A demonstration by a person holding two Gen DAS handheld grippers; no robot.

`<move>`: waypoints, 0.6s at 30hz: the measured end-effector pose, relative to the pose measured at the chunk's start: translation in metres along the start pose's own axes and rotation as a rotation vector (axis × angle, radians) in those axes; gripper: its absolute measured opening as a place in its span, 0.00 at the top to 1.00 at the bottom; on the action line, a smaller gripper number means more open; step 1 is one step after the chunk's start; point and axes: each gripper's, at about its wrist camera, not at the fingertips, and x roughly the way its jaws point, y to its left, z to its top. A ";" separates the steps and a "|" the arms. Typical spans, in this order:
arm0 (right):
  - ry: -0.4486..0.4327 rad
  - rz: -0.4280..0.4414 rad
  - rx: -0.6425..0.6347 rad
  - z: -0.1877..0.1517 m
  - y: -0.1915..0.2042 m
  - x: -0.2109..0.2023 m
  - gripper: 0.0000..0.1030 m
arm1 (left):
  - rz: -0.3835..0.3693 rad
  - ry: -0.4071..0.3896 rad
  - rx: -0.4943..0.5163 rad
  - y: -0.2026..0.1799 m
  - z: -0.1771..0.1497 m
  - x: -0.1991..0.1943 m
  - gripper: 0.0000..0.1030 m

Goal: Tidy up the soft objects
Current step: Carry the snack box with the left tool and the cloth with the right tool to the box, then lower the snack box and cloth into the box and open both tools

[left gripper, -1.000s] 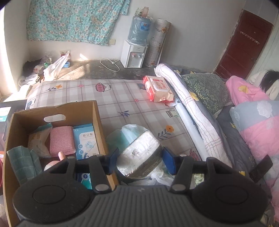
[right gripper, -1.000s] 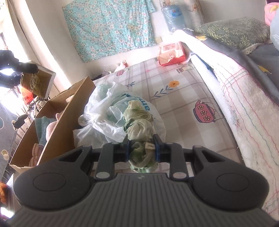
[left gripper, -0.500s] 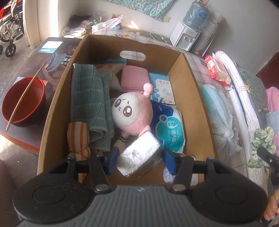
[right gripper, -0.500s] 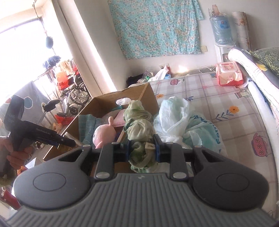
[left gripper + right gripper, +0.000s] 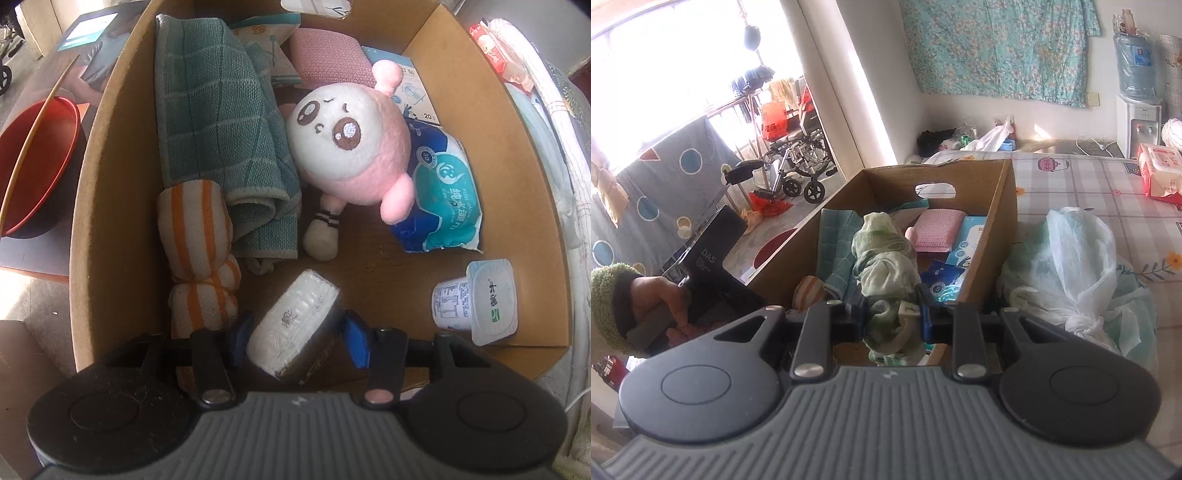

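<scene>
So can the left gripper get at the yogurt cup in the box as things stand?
Probably not yet. The left gripper hangs inside the cardboard box, with nothing between it and the yogurt cup, but its jaws are shut on a silver packet.

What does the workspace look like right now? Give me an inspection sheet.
Surface: checked mattress.
Job's things: cardboard box holds green towel, striped cloth, pink plush, wipes pack.
Clutter: yogurt cup in the box; plastic bag beside it.
Grippers: left gripper around a silver packet; right gripper shut on a green cloth.
Cables: white cord.
Surroundings: water dispenser, wheelchair.
</scene>
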 end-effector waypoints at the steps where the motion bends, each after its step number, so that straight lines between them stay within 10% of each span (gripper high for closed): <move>1: 0.009 0.000 -0.012 0.002 0.004 0.004 0.75 | 0.008 -0.011 0.004 0.000 0.001 -0.001 0.47; 18: 0.246 0.050 -0.128 0.008 0.053 0.106 0.69 | -0.107 -0.095 -0.047 0.008 0.007 -0.017 0.30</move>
